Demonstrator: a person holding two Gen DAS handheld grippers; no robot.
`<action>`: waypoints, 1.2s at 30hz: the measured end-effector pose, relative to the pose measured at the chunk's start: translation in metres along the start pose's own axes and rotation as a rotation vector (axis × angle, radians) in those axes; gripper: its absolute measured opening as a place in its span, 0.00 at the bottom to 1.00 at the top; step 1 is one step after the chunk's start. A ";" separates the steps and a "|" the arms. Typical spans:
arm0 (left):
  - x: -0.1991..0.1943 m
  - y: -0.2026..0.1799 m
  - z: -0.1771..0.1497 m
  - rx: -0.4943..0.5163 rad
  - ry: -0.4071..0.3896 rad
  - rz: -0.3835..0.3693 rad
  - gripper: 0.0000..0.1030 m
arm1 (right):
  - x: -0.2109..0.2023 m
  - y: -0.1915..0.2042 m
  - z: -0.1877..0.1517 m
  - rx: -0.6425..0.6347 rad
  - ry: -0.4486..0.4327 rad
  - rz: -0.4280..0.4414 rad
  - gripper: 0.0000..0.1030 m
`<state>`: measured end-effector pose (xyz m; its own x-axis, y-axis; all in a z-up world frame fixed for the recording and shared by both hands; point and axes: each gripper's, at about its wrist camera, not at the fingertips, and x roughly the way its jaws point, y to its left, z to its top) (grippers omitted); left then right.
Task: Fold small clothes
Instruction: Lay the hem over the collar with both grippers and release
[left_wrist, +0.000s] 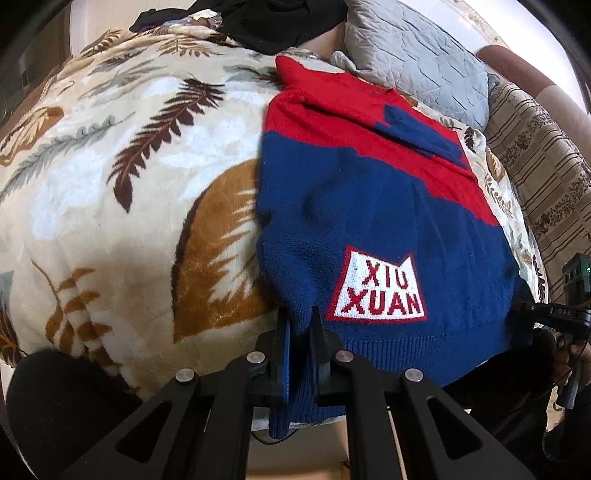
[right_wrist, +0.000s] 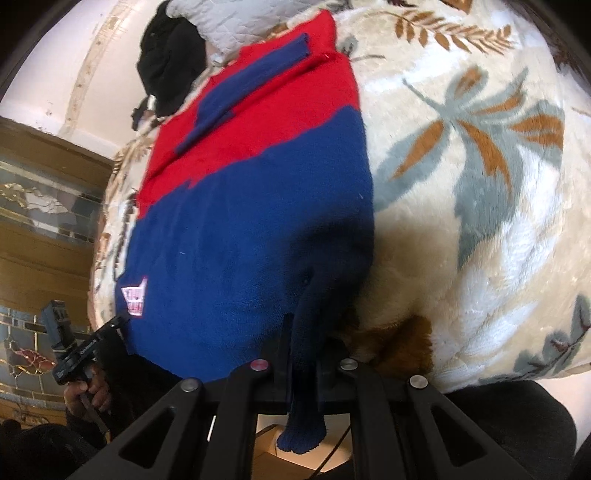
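The red-and-blue sweater (left_wrist: 369, 206) is lying flat on the leaf-print blanket (left_wrist: 110, 184) of the bed, and the left tool (left_wrist: 300, 332) and right tool (right_wrist: 304, 332) are each pinching a near hem corner, so I'd be lifting both evenly and carrying the hem toward the collar (sleeves look already tucked in). The left view is showing the XIU XUAN patch (left_wrist: 380, 286) clearly, while the right view is showing the hem corner dangling through its jaws.

A sweater (left_wrist: 369, 206) is spread on a blanket (left_wrist: 129, 177), a pillow (left_wrist: 417, 59) lying behind it, its near hem pinched at both corners.
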<state>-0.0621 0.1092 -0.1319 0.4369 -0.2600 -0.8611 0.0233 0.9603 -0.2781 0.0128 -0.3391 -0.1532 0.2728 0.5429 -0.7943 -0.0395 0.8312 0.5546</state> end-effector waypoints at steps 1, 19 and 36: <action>-0.002 0.000 0.002 0.000 -0.005 -0.001 0.08 | -0.004 0.001 0.001 -0.002 -0.007 0.012 0.09; -0.056 -0.039 0.166 0.105 -0.283 -0.053 0.08 | -0.069 0.028 0.157 -0.020 -0.289 0.261 0.09; 0.059 0.008 0.155 -0.087 -0.241 0.096 0.68 | 0.029 -0.005 0.118 0.200 -0.297 0.174 0.78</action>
<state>0.1037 0.1168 -0.1192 0.6347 -0.1265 -0.7623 -0.1018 0.9642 -0.2447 0.1346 -0.3414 -0.1498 0.5456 0.5913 -0.5939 0.0700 0.6740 0.7354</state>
